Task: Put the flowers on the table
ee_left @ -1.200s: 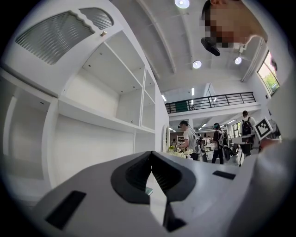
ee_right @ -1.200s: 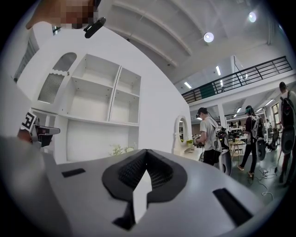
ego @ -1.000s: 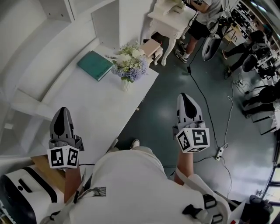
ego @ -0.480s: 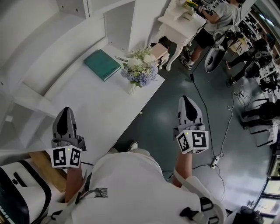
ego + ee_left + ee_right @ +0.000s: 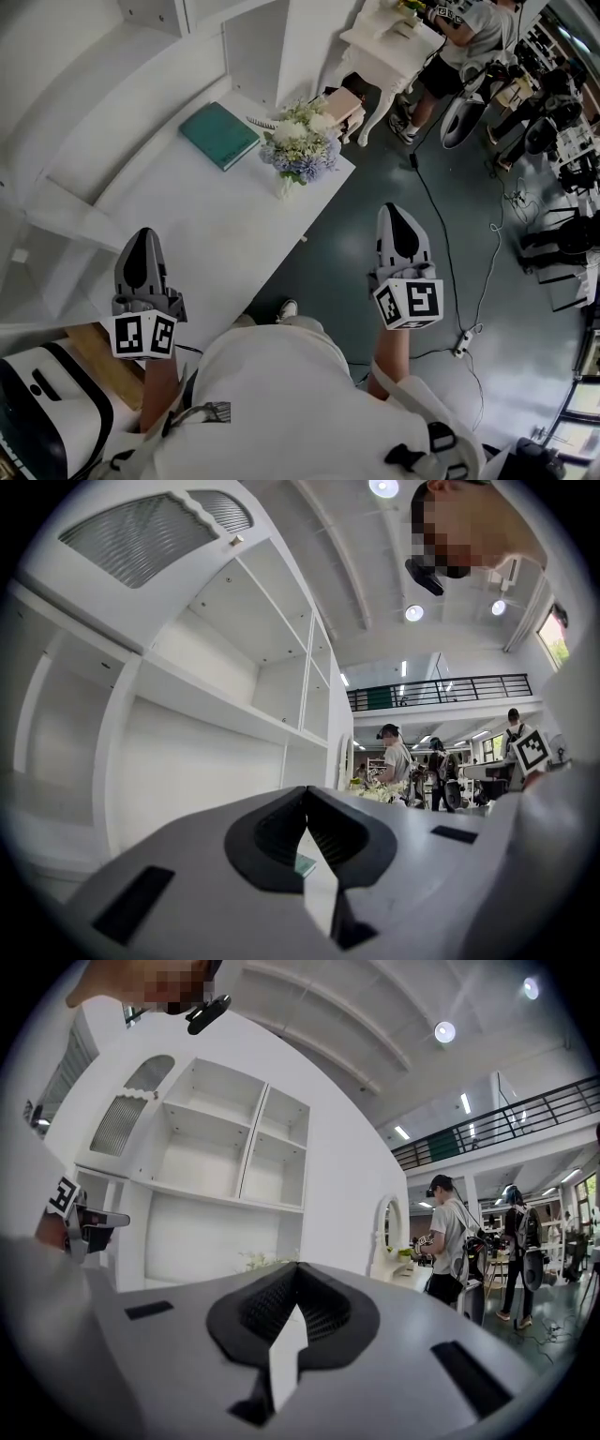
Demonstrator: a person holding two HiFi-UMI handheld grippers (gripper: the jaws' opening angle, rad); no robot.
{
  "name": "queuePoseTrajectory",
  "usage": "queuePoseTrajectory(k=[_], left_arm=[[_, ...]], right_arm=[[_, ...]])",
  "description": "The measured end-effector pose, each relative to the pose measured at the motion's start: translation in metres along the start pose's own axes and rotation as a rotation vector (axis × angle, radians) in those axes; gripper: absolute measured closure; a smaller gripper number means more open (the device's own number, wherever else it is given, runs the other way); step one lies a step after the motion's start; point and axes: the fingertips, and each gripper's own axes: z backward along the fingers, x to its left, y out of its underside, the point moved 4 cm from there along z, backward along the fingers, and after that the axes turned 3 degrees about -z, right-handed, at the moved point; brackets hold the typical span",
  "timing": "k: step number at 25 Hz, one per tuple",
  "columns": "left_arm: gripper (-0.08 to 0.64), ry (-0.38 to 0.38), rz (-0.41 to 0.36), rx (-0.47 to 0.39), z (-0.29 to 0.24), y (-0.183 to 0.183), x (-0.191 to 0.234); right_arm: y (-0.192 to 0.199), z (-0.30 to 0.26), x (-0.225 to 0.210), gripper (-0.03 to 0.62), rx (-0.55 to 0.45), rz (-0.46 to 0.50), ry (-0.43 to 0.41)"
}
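Flower bouquet (image 5: 300,145): counter (image 5: 197,234) corner, teal book (image 5: 218,135) near (not touching). Left gripper (image 5: 306,794), right gripper (image 5: 296,1269): jaws together, empty.

Observed in the head view: a bouquet of white, pale-green and lilac flowers (image 5: 300,142), set upright in a small pale vase (image 5: 282,186). The blooms are bunched into a rounded dome, wider than the vase. The vase is stood on the long white rectangular table (image 5: 197,234), at its far end and close to the right-hand edge. In the right gripper view only pale sprigs (image 5: 251,1261) are made out.
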Motion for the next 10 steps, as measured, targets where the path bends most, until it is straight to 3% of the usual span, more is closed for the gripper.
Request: queuePoseTrajectory(k=[10], left_arm=[[0.545,0.018,-0.002,0.010,-0.0037,0.0003,-0.0041]], right_arm=[[0.0056,0.0052,-0.0039,0.583,0.007,-0.007,0.017]])
